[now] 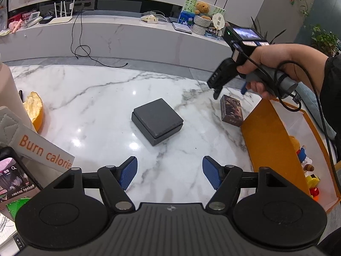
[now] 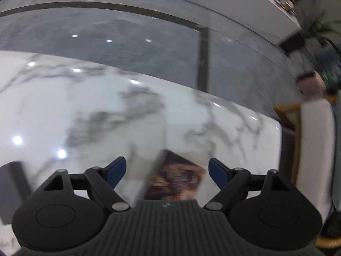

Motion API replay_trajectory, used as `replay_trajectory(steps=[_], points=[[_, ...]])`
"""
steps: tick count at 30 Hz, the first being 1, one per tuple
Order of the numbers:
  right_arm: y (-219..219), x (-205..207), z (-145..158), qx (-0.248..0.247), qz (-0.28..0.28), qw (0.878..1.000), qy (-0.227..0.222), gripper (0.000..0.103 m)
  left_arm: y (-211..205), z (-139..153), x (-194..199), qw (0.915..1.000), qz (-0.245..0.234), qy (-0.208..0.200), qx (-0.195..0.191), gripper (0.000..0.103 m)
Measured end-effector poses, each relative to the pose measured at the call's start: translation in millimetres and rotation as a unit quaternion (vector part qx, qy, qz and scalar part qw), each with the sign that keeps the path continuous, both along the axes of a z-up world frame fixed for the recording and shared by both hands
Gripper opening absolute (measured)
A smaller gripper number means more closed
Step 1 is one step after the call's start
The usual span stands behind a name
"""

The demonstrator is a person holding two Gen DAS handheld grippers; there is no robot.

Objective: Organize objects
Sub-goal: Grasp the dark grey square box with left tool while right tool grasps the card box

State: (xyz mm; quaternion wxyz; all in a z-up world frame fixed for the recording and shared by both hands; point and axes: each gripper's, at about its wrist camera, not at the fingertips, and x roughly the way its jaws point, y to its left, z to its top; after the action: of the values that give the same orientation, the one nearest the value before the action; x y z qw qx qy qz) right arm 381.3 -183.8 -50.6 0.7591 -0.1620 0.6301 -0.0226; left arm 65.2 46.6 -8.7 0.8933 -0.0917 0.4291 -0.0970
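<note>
While the right gripper (image 2: 166, 171) hangs with wide-open jaws over the small card box (image 1: 231, 111) on the marble table (image 1: 96, 106), beside the orange bin (image 1: 268, 136), and the left gripper (image 1: 169, 171) stays half open and empty, I think a careless descent could push the box away.

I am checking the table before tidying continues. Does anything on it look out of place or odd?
Yes. An orange peel lies on the marble table at its left edge; it is food waste among boxes. The dark box sits askew to the table edge. Nothing looks spilled.
</note>
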Motion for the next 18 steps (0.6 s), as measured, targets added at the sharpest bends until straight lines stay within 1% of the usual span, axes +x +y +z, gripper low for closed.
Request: replay_trajectory(steps=[2, 4, 5, 6, 8, 9, 10, 12, 13, 16, 18], points=[[-8, 5, -10, 0.000, -0.022, 1.000, 0.020, 0.089, -1, 0, 1, 1.0000, -0.001, 0.000, 0.001, 0.080], [-14, 10, -25, 0.020, -0.040, 0.997, 0.056, 0.088, -2, 0, 1, 1.0000, -0.002, 0.000, 0.006, 0.080], [-15, 10, -32, 0.033, -0.040, 0.996, 0.073, 0.087, -2, -1, 1, 1.0000, -0.002, 0.000, 0.008, 0.080], [-13, 8, -35, 0.027, -0.030, 0.996, 0.075, 0.086, -2, -2, 2, 0.9999, -0.002, 0.000, 0.010, 0.080], [-10, 6, -32, 0.023, -0.018, 0.998, 0.063, 0.067, 0, -5, 4, 0.9999, 0.001, 0.004, 0.011, 0.080], [-6, 3, -29, 0.010, -0.006, 0.999, 0.052, 0.065, 0, -6, 5, 0.9999, 0.005, 0.006, 0.011, 0.080], [-3, -1, -27, 0.021, 0.003, 0.999, 0.048, 0.065, 0, -8, 8, 0.9999, 0.008, 0.008, 0.010, 0.080], [10, -19, -24, 0.053, 0.041, 0.997, 0.045, 0.065, -1, -11, 12, 0.9998, 0.017, 0.007, 0.009, 0.080], [19, -33, -23, 0.059, 0.064, 0.995, 0.040, 0.065, -1, -13, 15, 0.9997, 0.025, 0.004, 0.008, 0.080], [47, -84, -28, 0.042, 0.141, 0.989, 0.036, 0.063, 0, -19, 25, 0.9983, 0.057, -0.004, 0.013, 0.080], [55, -117, -28, 0.059, 0.164, 0.984, 0.028, 0.062, 3, -25, 35, 0.9966, 0.083, -0.004, 0.008, 0.080]])
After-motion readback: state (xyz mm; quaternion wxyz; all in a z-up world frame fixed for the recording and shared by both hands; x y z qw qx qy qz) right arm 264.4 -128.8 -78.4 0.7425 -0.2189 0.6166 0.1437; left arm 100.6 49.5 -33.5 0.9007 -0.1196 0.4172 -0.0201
